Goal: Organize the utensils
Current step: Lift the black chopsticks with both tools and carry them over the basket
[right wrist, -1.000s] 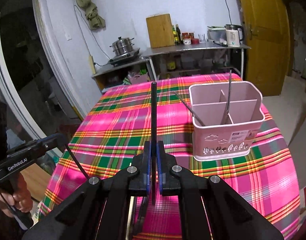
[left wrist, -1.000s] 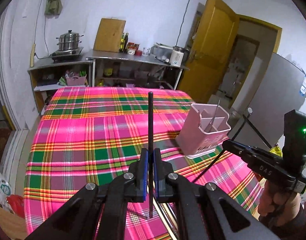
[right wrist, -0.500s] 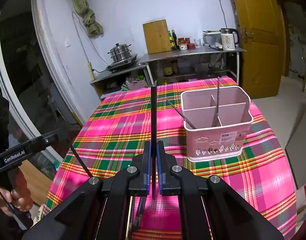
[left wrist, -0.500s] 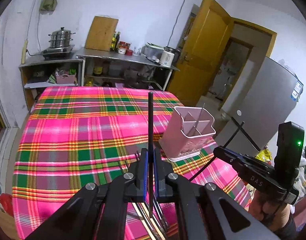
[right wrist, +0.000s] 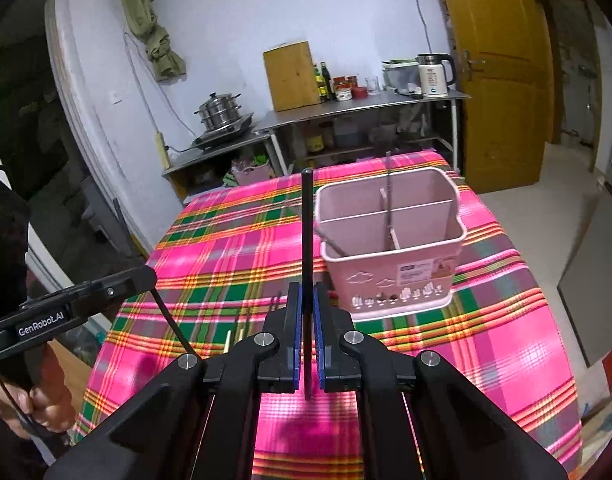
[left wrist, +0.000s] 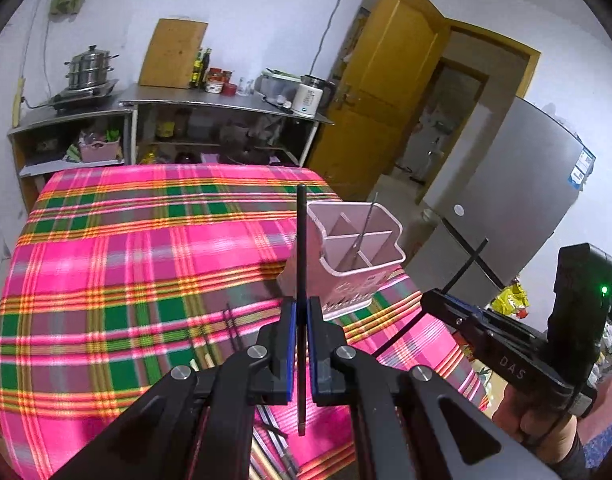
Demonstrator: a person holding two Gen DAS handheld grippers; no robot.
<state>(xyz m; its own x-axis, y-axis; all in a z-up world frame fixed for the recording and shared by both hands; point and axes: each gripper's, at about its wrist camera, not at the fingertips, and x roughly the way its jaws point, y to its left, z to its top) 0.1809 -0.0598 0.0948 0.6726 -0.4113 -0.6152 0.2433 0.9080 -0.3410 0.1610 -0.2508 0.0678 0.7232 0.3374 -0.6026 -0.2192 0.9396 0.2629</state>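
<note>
Pink caddy (right wrist: 390,248) now nearer right gripper (right wrist: 307,312).

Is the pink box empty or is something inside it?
Not empty. The pink box stands upright on the plaid cloth, and thin dark sticks lean inside its compartments, one poking above the rim.

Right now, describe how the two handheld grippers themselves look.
Both are matte black with silver screw heads and blue pads on the fingers. The left gripper carries white "GenRobot.AI" lettering and a trailing black cable. The right gripper shows "DAS" lettering, with a green light on its boxy rear block. Bare hands grip both handles.
</note>
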